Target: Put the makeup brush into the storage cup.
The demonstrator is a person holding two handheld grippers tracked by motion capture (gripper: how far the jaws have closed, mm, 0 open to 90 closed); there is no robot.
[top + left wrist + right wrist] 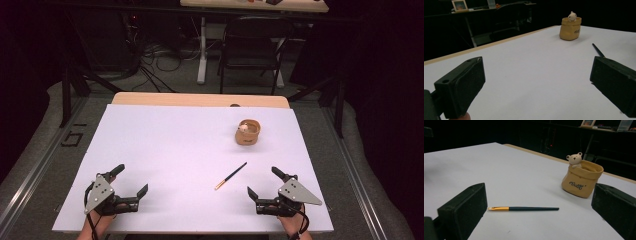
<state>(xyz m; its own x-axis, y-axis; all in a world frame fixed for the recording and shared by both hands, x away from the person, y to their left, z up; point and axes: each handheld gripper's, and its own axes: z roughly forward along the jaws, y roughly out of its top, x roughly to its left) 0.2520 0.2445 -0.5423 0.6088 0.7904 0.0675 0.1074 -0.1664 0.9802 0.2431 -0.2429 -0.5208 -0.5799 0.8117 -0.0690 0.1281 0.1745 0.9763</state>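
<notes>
Jaws on both tools are standing wide apart and holding nothing. We are keeping the right gripper (267, 185) at the lower right of the high view and the left gripper (131, 181) at the lower left, both low over the white table sheet (170, 150).

Working outward from the right gripper: the brush (230, 176) is lying flat just up and left of it in the high view, gold ferrule end toward the bottom of the frame, dark handle pointing to the upper right. In the right gripper view the brush (524, 208) is sitting between the two black jaws, centre frame, bristle tip to the left. Beyond it, the tan bear pot (247, 132) is standing upright in the upper right part of the sheet, well apart from the brush; the same pot (582, 178) is showing at centre right of the right gripper view.

Risks as we are judging them:
- Brush is thin and lying flush on the sheet; jaws closing too high may be missing it, or be rolling it away.
- Gripping near one end is likely tipping it in the hold.
- Pot looks light; a handle striking its rim could be knocking it over.
- Left gripper is too far off to be steadying the pot.
</notes>
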